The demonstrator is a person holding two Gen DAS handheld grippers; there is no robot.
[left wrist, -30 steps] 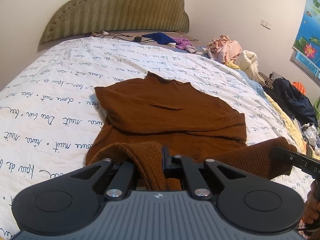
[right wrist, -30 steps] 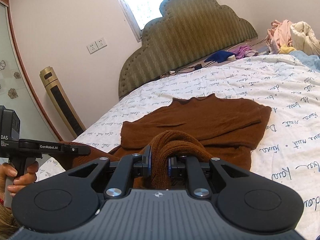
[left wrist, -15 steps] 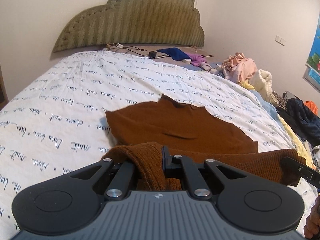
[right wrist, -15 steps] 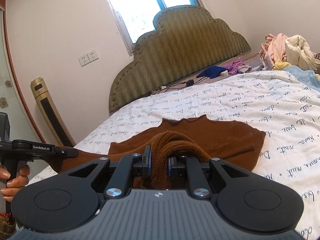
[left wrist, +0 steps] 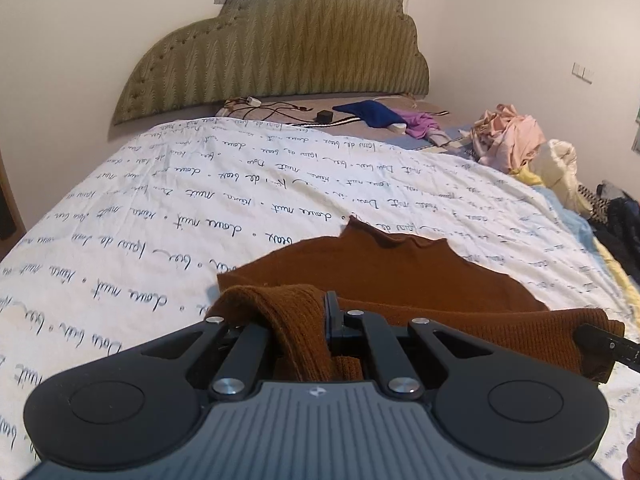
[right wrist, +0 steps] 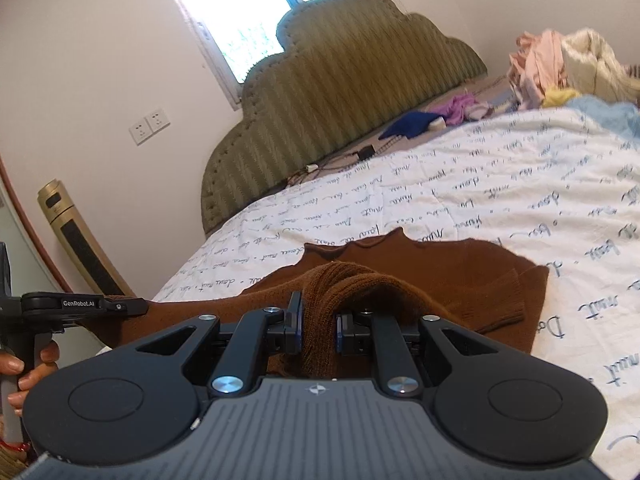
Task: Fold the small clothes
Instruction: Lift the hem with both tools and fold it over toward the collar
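Both grippers, left (left wrist: 298, 322) and right (right wrist: 318, 326), pinch the ribbed hem of the brown sweater (left wrist: 400, 276), lifted over its body on the script-printed quilt (left wrist: 160, 216). Only the right view shows the tower fan (right wrist: 76, 248).

I see soft daylight coming in from the window (right wrist: 276, 12) behind the headboard (left wrist: 280, 52). Its glass is so bright it looks washed out white. The bed (left wrist: 168, 208) is evenly lit, with faint shadows. Both pictures bend and darken at the corners. The far clothes pile (left wrist: 510, 140) looks a bit blurry, I think.
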